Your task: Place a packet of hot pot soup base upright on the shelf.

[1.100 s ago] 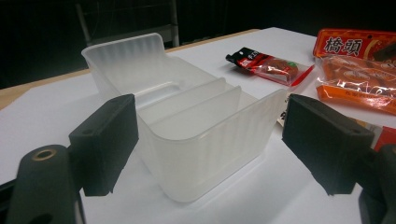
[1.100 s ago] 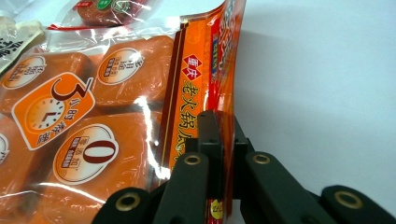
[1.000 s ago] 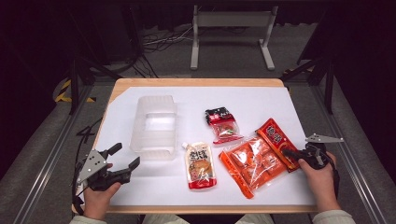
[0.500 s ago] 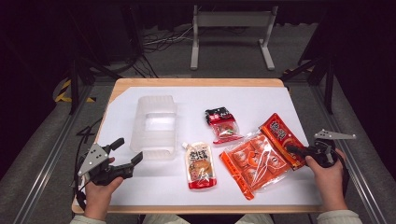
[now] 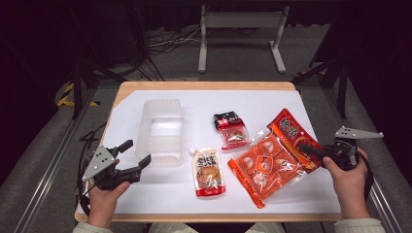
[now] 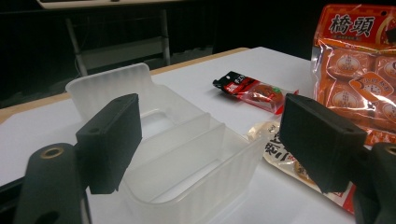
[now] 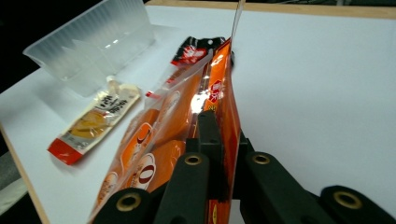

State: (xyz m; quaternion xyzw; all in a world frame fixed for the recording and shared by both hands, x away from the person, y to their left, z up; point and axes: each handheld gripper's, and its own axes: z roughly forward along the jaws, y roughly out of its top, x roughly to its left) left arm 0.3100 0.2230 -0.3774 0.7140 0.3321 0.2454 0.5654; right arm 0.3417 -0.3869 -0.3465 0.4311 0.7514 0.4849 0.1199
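A white-covered desk is noted. The right gripper is seen with jaws closed on the edge of the orange snack bag. The left gripper is held empty, jaws wide apart, the clear plastic container just ahead of them.

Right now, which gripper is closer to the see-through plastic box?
Left. The left gripper is open right beside the clear plastic box, at its near corner. The right gripper is far across the table, shut on the big orange snack bag.
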